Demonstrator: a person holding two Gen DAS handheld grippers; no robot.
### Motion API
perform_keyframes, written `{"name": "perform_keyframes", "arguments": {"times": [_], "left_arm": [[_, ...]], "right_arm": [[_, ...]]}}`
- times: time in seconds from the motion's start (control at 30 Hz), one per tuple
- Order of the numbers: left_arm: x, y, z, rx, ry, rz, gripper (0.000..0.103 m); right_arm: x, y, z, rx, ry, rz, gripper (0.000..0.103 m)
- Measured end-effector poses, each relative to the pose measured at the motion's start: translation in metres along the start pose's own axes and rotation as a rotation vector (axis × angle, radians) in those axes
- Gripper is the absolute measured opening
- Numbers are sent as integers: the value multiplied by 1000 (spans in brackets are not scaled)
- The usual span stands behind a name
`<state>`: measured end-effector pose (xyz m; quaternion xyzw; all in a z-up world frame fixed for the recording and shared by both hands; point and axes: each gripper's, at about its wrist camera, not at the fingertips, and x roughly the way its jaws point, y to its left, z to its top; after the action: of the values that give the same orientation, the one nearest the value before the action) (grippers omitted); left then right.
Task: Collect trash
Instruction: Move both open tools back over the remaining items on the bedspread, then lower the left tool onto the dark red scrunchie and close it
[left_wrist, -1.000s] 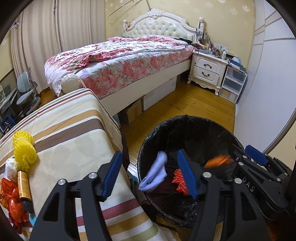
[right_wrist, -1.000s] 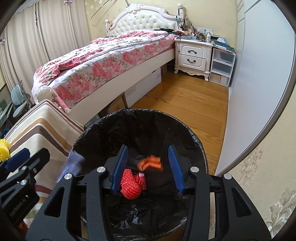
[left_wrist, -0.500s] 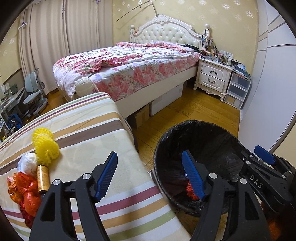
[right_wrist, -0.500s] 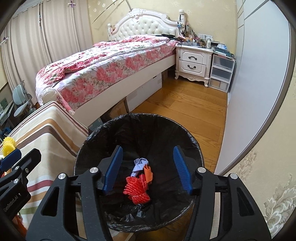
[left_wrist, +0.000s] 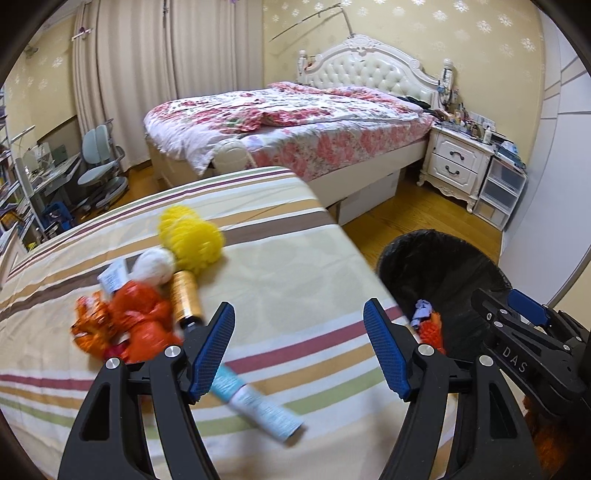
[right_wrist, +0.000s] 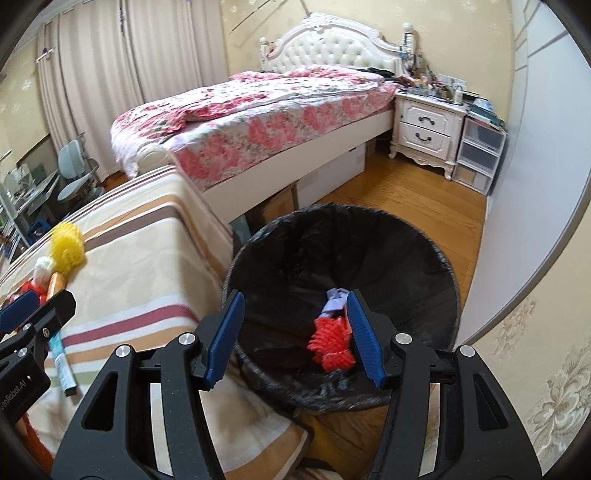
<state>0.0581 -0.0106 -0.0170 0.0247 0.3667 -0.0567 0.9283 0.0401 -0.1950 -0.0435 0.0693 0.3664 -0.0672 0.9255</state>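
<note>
From left to right, we see a striped cloth (left_wrist: 295, 280) covering the work surface, with the remaining trash lying toward its left edge: an orange crumpled wrapper (left_wrist: 140, 325), a white wad (left_wrist: 153, 264), a yellow mesh ball (left_wrist: 192, 240) and a gold tube (left_wrist: 184, 299), all touching or just beside one another. A pale blue tube (left_wrist: 258, 406) lies apart from them, near the front edge of the cloth. We find the left gripper (left_wrist: 299, 350) hanging over the cloth with its jaws apart and nothing between them; they have just been opening. Off the right edge of the cloth stands the black-lined trash bin (right_wrist: 424, 266) on the wooden floor (right_wrist: 406, 199). Inside it lie a red mesh net (right_wrist: 330, 343) and a lilac scrap (right_wrist: 336, 299), touching each other. We see the right gripper (right_wrist: 295, 336) above the near rim of the bin, its jaws likewise apart and empty, having just been opening. A floral bed (right_wrist: 258, 122) and a white nightstand (right_wrist: 424, 125) stand behind.
</note>
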Motion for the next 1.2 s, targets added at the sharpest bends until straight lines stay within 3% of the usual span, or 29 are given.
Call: {"name": "perform_keyframes", "arguments": {"times": [0.6, 1.07, 1.2], "left_arm": [[-32, 109, -53, -172, 41, 162, 70], [-15, 124, -56, -200, 87, 158, 70], [-15, 128, -57, -197, 98, 139, 47]], "right_arm": [[-24, 91, -33, -161, 26, 146, 56], [-17, 108, -36, -186, 52, 172, 56], [-18, 109, -36, -189, 53, 174, 56]]}}
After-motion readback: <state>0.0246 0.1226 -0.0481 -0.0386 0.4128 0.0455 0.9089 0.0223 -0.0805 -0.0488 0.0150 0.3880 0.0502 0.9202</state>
